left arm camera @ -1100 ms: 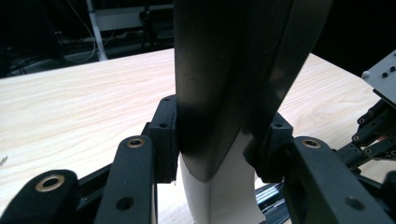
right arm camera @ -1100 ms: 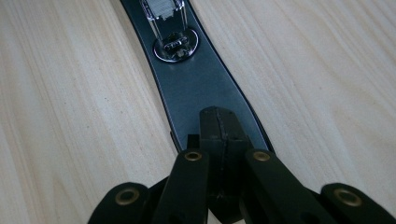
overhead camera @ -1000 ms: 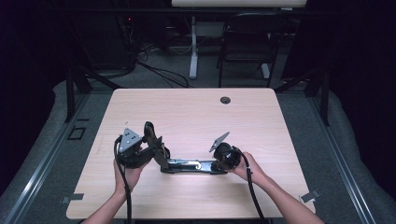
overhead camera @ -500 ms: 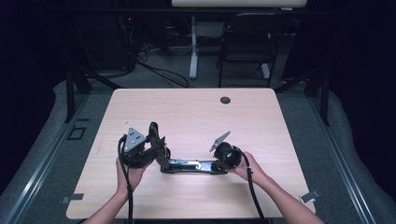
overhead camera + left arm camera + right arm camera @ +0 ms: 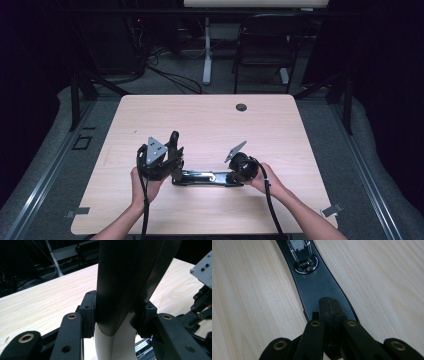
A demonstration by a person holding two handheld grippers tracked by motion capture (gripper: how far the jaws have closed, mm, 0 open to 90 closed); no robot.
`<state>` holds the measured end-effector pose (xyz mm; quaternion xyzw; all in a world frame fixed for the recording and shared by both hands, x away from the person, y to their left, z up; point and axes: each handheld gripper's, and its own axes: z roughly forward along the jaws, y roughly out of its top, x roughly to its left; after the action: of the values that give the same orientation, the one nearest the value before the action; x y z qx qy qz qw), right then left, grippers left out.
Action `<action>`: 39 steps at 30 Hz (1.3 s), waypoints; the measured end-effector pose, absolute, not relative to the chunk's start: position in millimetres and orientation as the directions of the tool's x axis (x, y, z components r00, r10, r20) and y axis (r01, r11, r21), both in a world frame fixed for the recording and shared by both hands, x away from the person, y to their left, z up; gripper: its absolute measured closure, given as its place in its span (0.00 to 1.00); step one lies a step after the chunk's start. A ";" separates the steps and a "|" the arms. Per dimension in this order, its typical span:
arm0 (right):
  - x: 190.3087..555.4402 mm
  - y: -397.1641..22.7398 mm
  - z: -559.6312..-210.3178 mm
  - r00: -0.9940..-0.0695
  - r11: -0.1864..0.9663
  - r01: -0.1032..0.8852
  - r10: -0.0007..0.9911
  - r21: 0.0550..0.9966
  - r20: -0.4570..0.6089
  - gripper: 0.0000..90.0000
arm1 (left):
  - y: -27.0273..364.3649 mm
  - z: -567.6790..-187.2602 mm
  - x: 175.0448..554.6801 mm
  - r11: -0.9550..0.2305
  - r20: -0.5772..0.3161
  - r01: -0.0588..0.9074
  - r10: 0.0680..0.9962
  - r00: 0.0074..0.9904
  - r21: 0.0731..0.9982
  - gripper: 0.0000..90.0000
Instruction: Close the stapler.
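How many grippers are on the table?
2. The left gripper clamps the stapler's raised top arm; the right gripper presses shut on the stapler's base.

In the left gripper view the black handle [image 5: 130, 277] is cut off by the top edge, and the stapler base [image 5: 319, 287] runs past the top of the right gripper view.

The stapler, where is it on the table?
In the high view the stapler lies near the table's front edge, between both hands. The left gripper holds its raised arm; the shut right gripper presses on its base.
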<state>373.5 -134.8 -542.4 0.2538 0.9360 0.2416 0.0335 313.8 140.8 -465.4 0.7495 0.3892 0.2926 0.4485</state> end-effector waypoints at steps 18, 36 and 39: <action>373.2 -134.1 -541.9 -0.871 0.761 0.452 0.489 0.466 0.047 1.00 | 107.5 -472.4 310.8 -0.361 0.160 0.291 0.826 0.540 0.886 0.60; 357.4 -133.8 -489.1 -0.871 0.646 0.351 0.491 0.678 -0.016 1.00 | 82.8 -482.1 306.8 -0.391 0.227 0.261 0.840 0.493 0.882 0.60; 348.5 -134.0 -449.0 -0.865 0.514 0.281 0.501 0.810 -0.018 1.00 | 78.6 -483.7 306.3 -0.401 0.233 0.259 0.834 0.501 0.879 0.59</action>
<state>348.5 -134.0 -449.0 0.2270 0.8610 0.4374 0.1260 306.3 78.6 -483.7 0.7612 0.3590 0.3476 0.4133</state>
